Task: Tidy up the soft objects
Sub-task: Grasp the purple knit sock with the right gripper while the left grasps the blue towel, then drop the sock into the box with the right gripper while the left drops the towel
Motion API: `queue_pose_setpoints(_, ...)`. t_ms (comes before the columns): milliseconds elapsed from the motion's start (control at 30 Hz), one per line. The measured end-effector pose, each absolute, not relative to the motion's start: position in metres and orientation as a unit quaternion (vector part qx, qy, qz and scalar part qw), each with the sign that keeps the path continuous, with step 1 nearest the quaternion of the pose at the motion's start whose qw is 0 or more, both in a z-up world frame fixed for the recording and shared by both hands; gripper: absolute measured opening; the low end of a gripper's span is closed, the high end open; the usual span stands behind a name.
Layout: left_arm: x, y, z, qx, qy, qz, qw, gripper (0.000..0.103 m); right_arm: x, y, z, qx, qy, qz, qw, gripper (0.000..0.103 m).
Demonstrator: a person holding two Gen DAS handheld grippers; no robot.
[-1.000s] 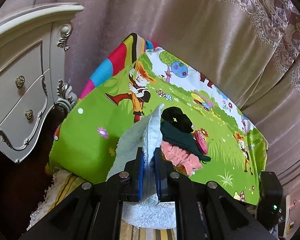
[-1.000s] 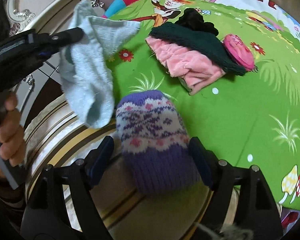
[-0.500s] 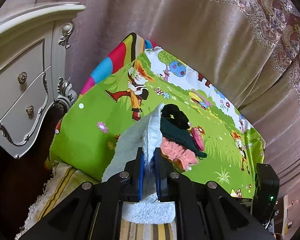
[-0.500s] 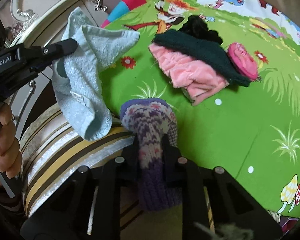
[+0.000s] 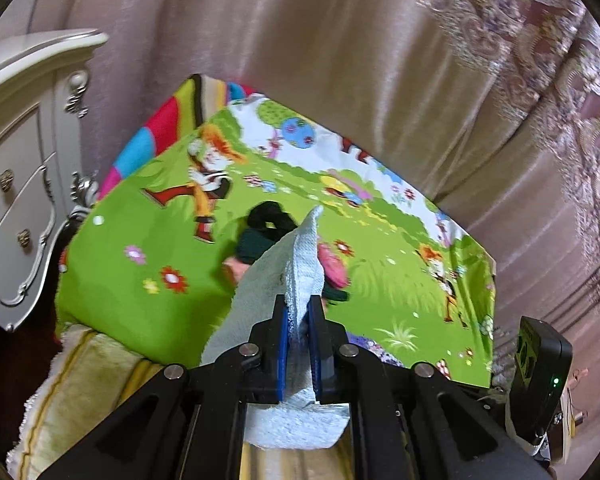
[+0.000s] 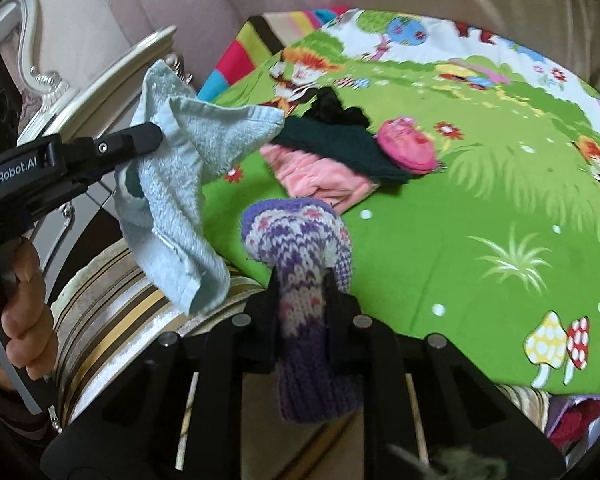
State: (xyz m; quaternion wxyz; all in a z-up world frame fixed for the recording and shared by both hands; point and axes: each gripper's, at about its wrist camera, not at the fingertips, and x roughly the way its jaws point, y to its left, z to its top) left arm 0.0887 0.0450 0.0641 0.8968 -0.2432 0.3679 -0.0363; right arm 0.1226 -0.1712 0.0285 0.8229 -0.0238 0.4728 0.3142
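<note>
Two grippers clamped: left (image 5: pixel 299 308) on towel (image 6: pixel 172 184), right (image 6: pixel 300 280) on hat (image 6: pixel 300 248) (clothes pile (image 6: pixel 340 156) ahead).

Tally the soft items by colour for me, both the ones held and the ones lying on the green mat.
Light blue: 1, towel in the left hand-held gripper
Purple-and-white: 1, knit piece in the right hand-held gripper
Black: 1, item in the pile
Dark green: 1, knit
Light pink: 1, cloth
Bright pink: 1, round item
Total: 6
</note>
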Motion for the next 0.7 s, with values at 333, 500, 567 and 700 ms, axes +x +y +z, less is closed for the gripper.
queue_pose_setpoints(333, 0.091, -0.016, 0.086, -0.219, 0.367, -0.105, 0.898, 0.010, 0.107, -0.231, 0.047, 0.021, 0.445, 0.265, 0.855, 0.021)
queue_pose_setpoints(500, 0.090, -0.049, 0.092, -0.204, 0.371, -0.137, 0.895, 0.010, 0.095, -0.263, 0.054, 0.039, 0.435, 0.237, 0.868, 0.021)
queue_pose_setpoints(567, 0.088, -0.064, 0.094, -0.198, 0.374, -0.152, 0.893, 0.010, 0.089, -0.276, 0.056, 0.046, 0.431, 0.226, 0.872, 0.021)
queue_pose_setpoints(700, 0.086, -0.092, 0.098, -0.185, 0.380, -0.180, 0.888, 0.010, 0.077, -0.307, 0.060, 0.058, 0.424, 0.196, 0.882, 0.021)
